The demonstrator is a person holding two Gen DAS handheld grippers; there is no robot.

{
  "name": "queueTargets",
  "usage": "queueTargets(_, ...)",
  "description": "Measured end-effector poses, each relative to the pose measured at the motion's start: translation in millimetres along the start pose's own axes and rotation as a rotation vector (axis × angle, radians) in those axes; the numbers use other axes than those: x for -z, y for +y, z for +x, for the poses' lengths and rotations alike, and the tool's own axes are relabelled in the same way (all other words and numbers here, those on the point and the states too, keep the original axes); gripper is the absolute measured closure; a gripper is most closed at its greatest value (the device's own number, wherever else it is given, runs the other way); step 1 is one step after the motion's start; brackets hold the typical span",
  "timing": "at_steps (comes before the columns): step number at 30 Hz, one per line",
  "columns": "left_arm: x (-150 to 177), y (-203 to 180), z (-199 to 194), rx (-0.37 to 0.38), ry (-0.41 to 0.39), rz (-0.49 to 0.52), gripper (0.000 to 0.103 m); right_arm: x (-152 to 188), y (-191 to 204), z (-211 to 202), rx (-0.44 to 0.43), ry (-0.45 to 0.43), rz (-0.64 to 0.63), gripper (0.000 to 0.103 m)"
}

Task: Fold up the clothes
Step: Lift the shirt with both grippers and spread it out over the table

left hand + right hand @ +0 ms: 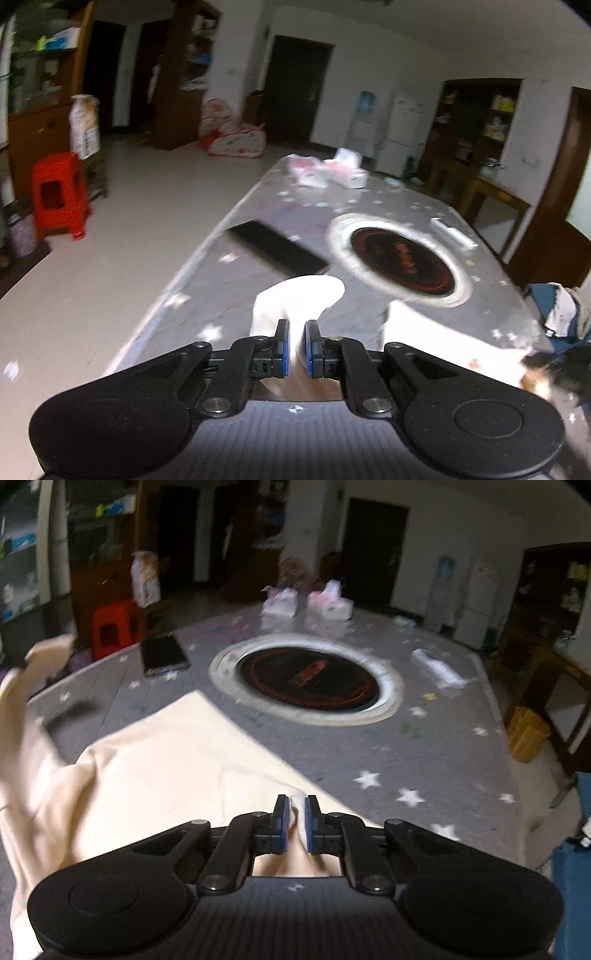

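**Both grippers lift cream garment over star-print table**

Long grey star-patterned table (424, 753) w/ round black inset burner (308, 681) carries the cream cotton garment (159, 760), spread near edge, stretching ahead and left of the right gripper (295, 814). Its fingers are nearly closed, pinching a cloth fold. Left gripper (297, 338), likewise clamped on fabric, holds its corner raised off the table. Fold prob. runs fwd, toward burner.

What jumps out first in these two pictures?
A cream-coloured cloth garment spreads over the near end of the grey star-patterned table, pinched by the black left gripper and black right gripper. Beyond it sits a round dark hotplate ringed in white, mid-table.
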State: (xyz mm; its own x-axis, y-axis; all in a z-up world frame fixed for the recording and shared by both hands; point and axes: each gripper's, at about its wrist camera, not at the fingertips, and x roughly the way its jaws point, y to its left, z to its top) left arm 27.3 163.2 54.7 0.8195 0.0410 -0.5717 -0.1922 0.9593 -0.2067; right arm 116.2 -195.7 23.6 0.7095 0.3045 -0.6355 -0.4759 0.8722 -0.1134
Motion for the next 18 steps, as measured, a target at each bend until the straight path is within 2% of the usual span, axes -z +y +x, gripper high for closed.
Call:
queueTargets(7, 27.7, 29.8, -4.7, -0.064, 0.052, -0.011, 0.094, 16.4, -21.1, -52.6, 0.136, -0.066, 0.050, 0.097)
queueTargets(12, 41.3, 44.8, -11.9, -0.097, 0.058, -0.005, 0.094, 47.4, -39.6, -88.6, 0.267, -0.074, 0.114, 0.097)
queueTargets(18, 55.9, 52.0, -10.3, -0.122, 0.080, 0.013, 0.094, 102.7, -63.9, -94.5, 0.387, 0.030, 0.239, 0.097)
